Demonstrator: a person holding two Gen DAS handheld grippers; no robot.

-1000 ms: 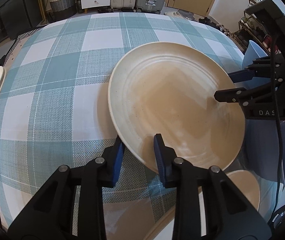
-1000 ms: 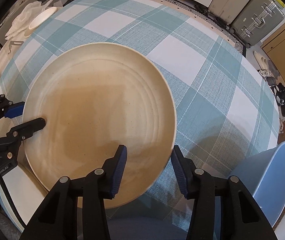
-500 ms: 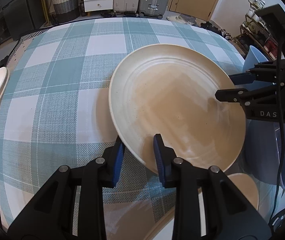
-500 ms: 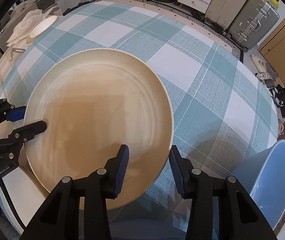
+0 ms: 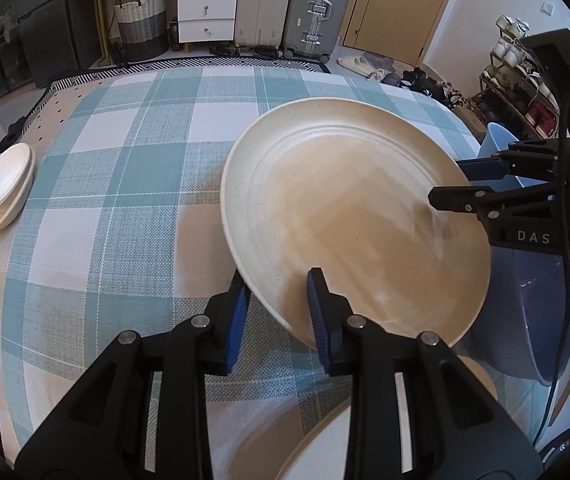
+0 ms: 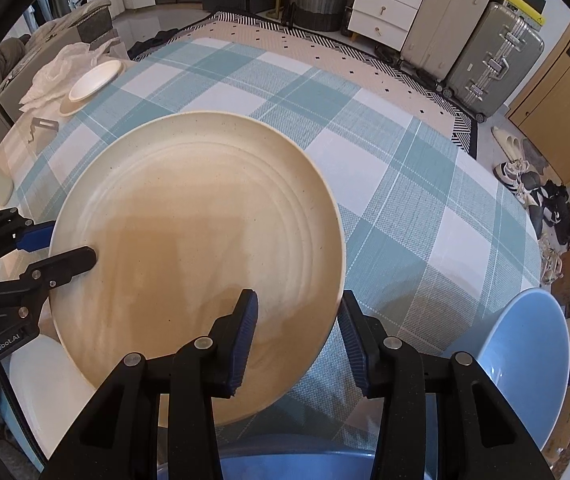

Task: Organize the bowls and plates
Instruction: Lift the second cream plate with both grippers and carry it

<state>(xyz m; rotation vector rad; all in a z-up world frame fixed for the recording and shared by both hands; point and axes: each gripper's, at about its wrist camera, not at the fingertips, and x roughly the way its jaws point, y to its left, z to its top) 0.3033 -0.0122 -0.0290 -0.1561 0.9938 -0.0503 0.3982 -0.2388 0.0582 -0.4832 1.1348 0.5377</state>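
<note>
A large cream plate (image 5: 349,216) is held above the checked table, also in the right wrist view (image 6: 201,248). My left gripper (image 5: 279,304) is shut on its near rim, one finger above and one below. My right gripper (image 6: 297,332) straddles the opposite rim, its jaws set wider than the rim; in the left wrist view it (image 5: 457,184) sits at the plate's right edge. A blue bowl (image 6: 525,364) stands at the right. Stacked white and cream dishes (image 5: 3,184) sit at the table's far left edge.
A blue-and-white checked cloth covers the table (image 5: 133,184). Another cream plate (image 5: 365,440) lies below the left gripper. A white dish (image 6: 45,384) lies at the lower left in the right wrist view. Suitcases and drawers stand beyond the table.
The plate has risen with both grippers and tilted slightly; more of the room beyond the table shows. The right jaws have stayed apart around the rim.
</note>
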